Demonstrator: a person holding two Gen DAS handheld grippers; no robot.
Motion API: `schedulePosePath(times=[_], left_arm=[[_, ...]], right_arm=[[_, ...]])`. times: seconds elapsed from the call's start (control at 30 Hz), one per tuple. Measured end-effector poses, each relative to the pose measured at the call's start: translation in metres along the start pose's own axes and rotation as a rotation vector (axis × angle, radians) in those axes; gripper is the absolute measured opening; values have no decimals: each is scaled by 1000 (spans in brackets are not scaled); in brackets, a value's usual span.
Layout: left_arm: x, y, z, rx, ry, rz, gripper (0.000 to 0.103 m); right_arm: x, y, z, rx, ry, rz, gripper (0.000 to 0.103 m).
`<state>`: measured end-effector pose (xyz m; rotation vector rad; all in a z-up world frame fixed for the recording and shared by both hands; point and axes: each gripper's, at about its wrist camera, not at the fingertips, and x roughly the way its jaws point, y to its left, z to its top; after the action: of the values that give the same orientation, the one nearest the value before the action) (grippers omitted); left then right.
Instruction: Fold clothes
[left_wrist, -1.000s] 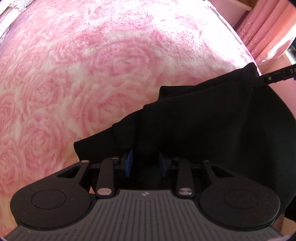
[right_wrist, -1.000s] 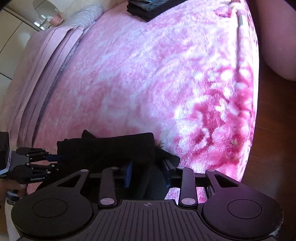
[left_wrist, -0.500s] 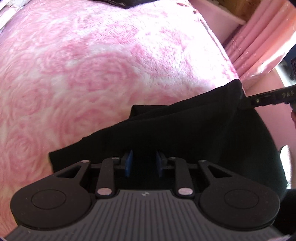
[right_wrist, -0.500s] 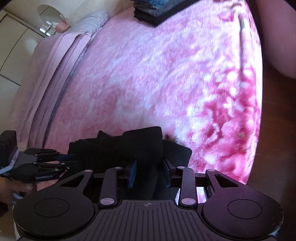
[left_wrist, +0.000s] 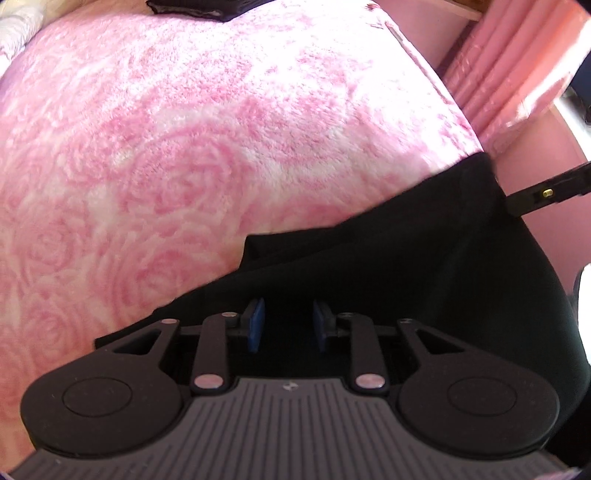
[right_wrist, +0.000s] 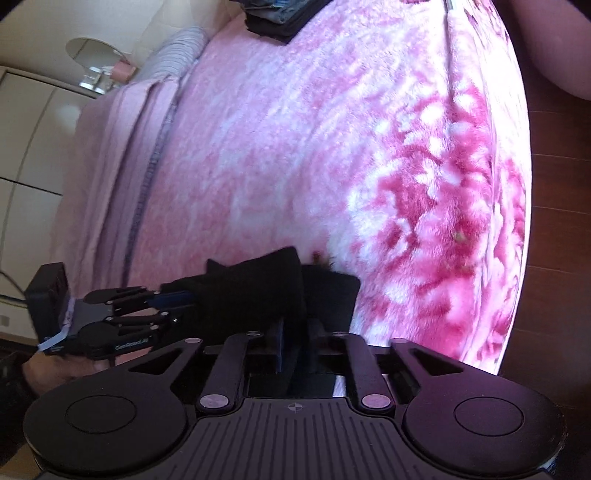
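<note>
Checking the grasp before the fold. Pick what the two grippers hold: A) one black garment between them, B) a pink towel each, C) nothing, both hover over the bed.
A: the left gripper and right gripper each clamp the same black garment.

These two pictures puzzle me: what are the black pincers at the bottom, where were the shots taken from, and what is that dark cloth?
No robot here: a person holds a two-finger gripper in each hand, each with a camera looking along its fingers. One picture looks from the left gripper, the other from the right gripper. Each grips one end of a black garment, raised over a bed with a pink rose blanket. The right view also shows the left gripper from the side. A pile of clothes lies at the bed's far end.
</note>
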<state>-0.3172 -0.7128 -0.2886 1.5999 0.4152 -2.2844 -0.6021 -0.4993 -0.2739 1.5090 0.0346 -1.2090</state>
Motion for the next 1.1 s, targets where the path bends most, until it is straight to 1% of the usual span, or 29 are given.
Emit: schedulePosePath(times=[0.03, 0.07, 0.17, 0.23, 0.27, 0.3, 0.37, 0.43, 0.47, 0.6, 0.67, 0.7, 0.8, 0.87, 0.97, 1.0, 1.03, 1.07, 1.1], left_arm=[[-8, -5, -2, 12, -6, -11, 23], [-15, -10, -3, 23, -8, -24, 23], [-27, -34, -7, 72, -9, -105, 23], [-20, -51, -11, 117, 15, -132, 23], [-16, -60, -13, 140, 29, -141, 23], [-9, -67, -16, 161, 45, -134, 22], [5, -79, -23, 200, 76, -104, 22], [13, -83, -26, 203, 77, -95, 24], [14, -84, -27, 201, 76, -91, 24], [9, -84, -23, 190, 90, -81, 24], [0, -81, -20, 179, 86, -77, 23], [-7, -80, -19, 175, 74, -74, 23], [-27, -73, -25, 134, 40, -53, 23], [-37, -65, -35, 92, 26, -24, 23], [-44, -45, -57, 1, 34, 30, 23], [-43, -34, -66, -40, 50, 46, 23], [-41, -24, -73, -80, 66, 62, 23], [-38, -13, -79, -119, 68, 71, 23], [-36, -2, -84, -160, 66, 78, 24]], right_arm=[[-7, 1, -9, -2, 18, 27, 54], [-15, 2, -18, -3, 37, 55, 59], [-18, 6, -58, -45, 202, 183, 59], [-10, 11, -82, -103, 279, 199, 59], [-6, 14, -90, -129, 273, 205, 59], [-1, 17, -96, -153, 257, 212, 59], [12, 16, -107, -113, 259, 246, 59], [24, 16, -123, -101, 329, 234, 59], [24, 17, -125, -99, 341, 226, 59], [15, 23, -123, -93, 357, 195, 58], [6, 35, -111, -145, 348, 159, 58], [-2, 40, -104, -168, 320, 152, 58], [-25, 60, -73, -256, 173, 102, 58], [-24, 81, -50, -357, 105, 99, 58], [1, 111, -26, -526, 109, 128, 58], [14, 120, -21, -594, 133, 123, 58], [27, 122, -17, -657, 162, 97, 58], [38, 121, -14, -714, 187, 40, 58], [45, 111, -12, -740, 193, -22, 56]])
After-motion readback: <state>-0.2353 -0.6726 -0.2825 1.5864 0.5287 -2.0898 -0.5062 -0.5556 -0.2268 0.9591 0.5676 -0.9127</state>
